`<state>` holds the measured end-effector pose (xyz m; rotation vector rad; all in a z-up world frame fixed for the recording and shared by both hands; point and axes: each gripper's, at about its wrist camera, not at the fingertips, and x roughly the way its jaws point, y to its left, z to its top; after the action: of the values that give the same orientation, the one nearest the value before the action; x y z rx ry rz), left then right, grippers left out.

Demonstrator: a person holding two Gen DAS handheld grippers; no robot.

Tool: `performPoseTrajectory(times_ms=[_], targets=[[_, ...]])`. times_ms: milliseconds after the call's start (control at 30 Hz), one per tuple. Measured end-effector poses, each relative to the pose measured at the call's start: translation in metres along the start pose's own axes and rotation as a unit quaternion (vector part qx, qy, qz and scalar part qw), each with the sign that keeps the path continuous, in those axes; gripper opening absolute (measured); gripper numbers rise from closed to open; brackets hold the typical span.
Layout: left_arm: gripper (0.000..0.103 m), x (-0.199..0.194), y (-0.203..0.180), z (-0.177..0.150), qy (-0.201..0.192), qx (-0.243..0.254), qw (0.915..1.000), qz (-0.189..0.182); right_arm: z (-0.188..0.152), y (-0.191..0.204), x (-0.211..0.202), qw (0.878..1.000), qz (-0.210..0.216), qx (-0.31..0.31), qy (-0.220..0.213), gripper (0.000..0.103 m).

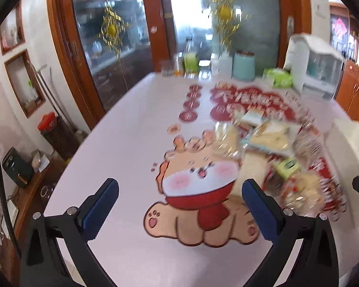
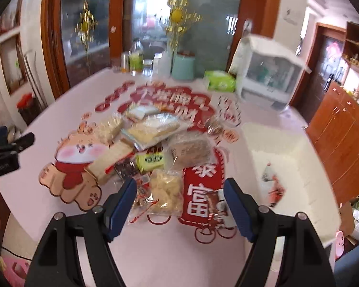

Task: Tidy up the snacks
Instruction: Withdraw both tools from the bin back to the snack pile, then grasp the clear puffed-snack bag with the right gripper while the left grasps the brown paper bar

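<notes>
A pile of wrapped snacks lies in the middle of the table on a cartoon-printed cloth; it also shows in the left wrist view, blurred. A white bin stands to the right of the pile with one packet inside. My right gripper is open and empty above the near edge of the pile, with a pale snack bag and a brown packet between its fingers' line. My left gripper is open and empty over the cartoon cat print, left of the pile.
Jars, a bottle and a teal canister stand at the table's far edge. A green tissue pack and a white covered rack stand at the far right. Wooden cabinets lie to the right.
</notes>
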<state>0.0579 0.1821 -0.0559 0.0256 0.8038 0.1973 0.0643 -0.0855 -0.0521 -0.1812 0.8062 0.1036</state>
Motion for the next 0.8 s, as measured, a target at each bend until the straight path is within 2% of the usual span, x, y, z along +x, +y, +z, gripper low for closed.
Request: performPoseTrajectory(times_ms=[100, 267, 500, 600, 667, 800], targets=[[0.102, 0.036, 0.007, -0.006, 0.042, 0.003, 0.9991, -0.001, -0.003, 0.001, 0.040, 0.999, 0.012, 0.002, 0.039, 0.076], [0.102, 0.078, 0.000, -0.012, 0.095, 0.009, 0.9949, -0.032, -0.006, -0.003, 0.095, 0.996, 0.023, 0.013, 0.088, 0.075], [0.102, 0.106, -0.057, -0.005, 0.103, 0.068, 0.9899, -0.069, -0.008, -0.002, 0.148, 0.990, 0.040, 0.017, 0.134, 0.074], [0.102, 0.120, -0.083, -0.001, 0.111, 0.096, 0.9864, -0.074, -0.012, 0.004, 0.158, 0.988, 0.053, 0.006, 0.147, 0.065], [0.102, 0.130, -0.099, -0.001, 0.122, 0.112, 0.9828, -0.080, -0.015, 0.006, 0.160, 0.987, 0.066, 0.000, 0.149, 0.054], [0.102, 0.139, -0.115, -0.006, 0.147, 0.134, 0.9752, -0.097, -0.018, 0.002, 0.155, 0.987, 0.066, 0.000, 0.145, 0.049]])
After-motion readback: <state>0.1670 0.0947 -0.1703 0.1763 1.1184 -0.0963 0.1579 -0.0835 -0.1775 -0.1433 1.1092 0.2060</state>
